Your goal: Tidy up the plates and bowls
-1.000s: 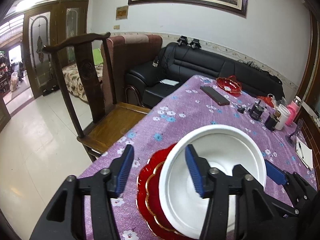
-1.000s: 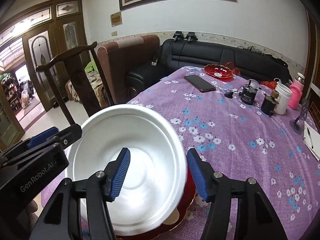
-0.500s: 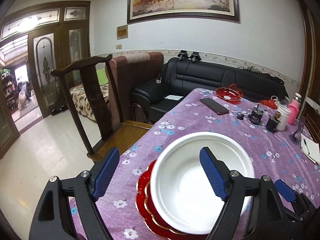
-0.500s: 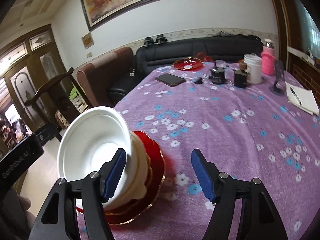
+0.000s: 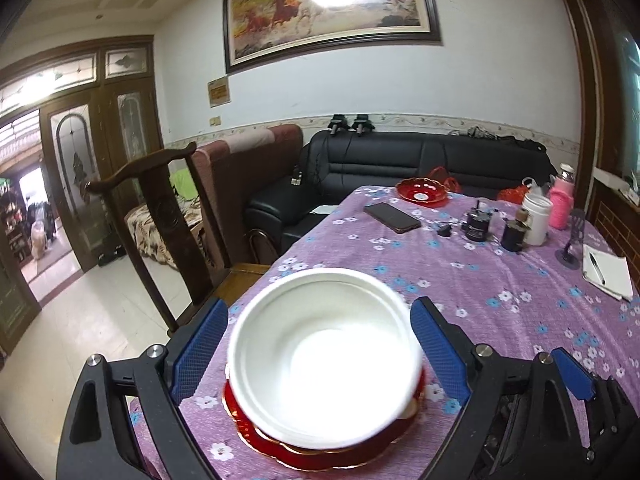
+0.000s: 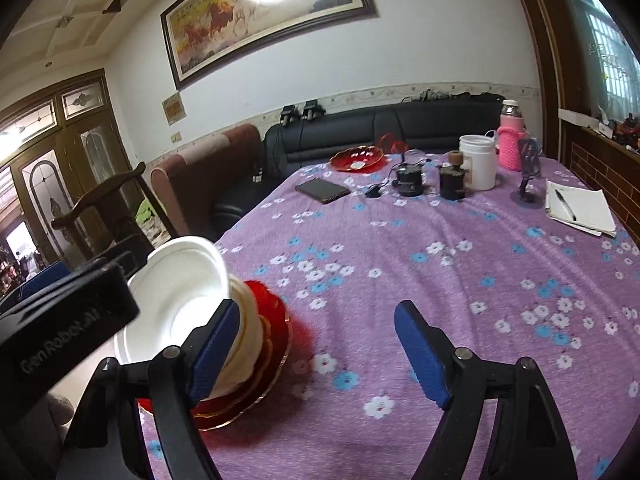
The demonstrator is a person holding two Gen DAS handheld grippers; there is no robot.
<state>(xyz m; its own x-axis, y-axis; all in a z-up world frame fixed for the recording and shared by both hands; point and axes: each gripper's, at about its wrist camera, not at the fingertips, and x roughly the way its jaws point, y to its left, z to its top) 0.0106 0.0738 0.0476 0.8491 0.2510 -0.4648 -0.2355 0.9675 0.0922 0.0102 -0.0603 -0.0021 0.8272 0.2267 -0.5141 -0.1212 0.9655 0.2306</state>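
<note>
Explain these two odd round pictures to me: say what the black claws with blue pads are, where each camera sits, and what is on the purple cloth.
No robot here: a person holds a hand-held gripper in each hand, with a wide-angle camera on each looking along its jaws. One picture is from the left gripper, one from the right gripper. Both sets of jaws are opening and grip nothing. The white bowl sits stacked on red plates, between the left jaws but untouched. Farther back lie a phone, a red dish and a notebook.

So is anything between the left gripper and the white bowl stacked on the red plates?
Nothing visible: the left gripper brackets the round white bowl on the red gold-rimmed plates, jaws opening, pads clear.
</note>
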